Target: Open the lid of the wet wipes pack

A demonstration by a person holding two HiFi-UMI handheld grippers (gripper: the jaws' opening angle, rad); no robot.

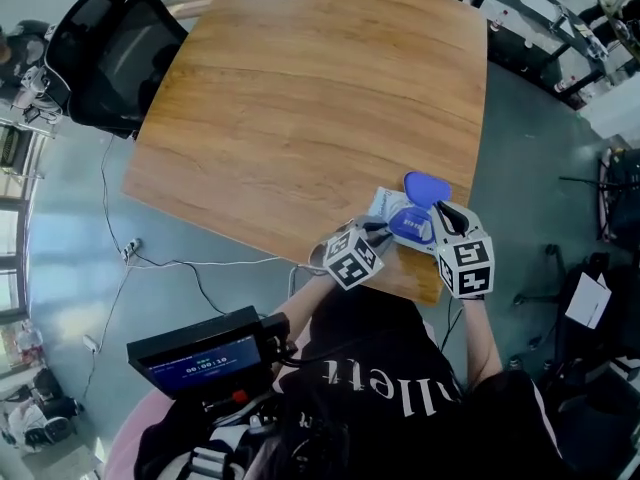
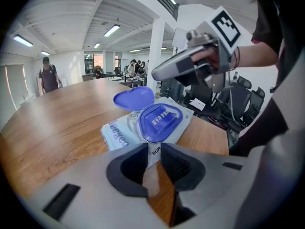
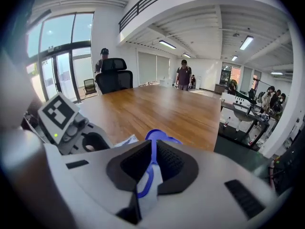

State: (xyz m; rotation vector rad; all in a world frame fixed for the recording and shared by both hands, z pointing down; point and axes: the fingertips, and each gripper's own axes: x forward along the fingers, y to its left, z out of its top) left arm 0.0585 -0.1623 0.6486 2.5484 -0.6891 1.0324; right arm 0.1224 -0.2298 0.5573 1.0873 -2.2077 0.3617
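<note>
The left tool (image 2: 153, 151) is clenched on the near edge of the white soft-plastic wet wipes pack (image 2: 116, 132), pinning it flat. The right tool (image 3: 152, 149) is clamped on the rim of the blue rounded plastic lid (image 2: 134, 99), which stands raised off its blue opening frame (image 2: 159, 122), hinged at the pack's far side. In the head view the pack lies at the 5 o'clock corner of the brown wooden tabletop (image 1: 300, 98), close to the edge.

The lid appears largely open. To finish:
- Swing the right tool toward 12 o'clock in an arc about the hinge, not straight up, so the pack does not lift.
- Use the left grip as counter-hold.
- Release the lid only once it rests back unaided. Excess pull risks tearing the hinge.
</note>
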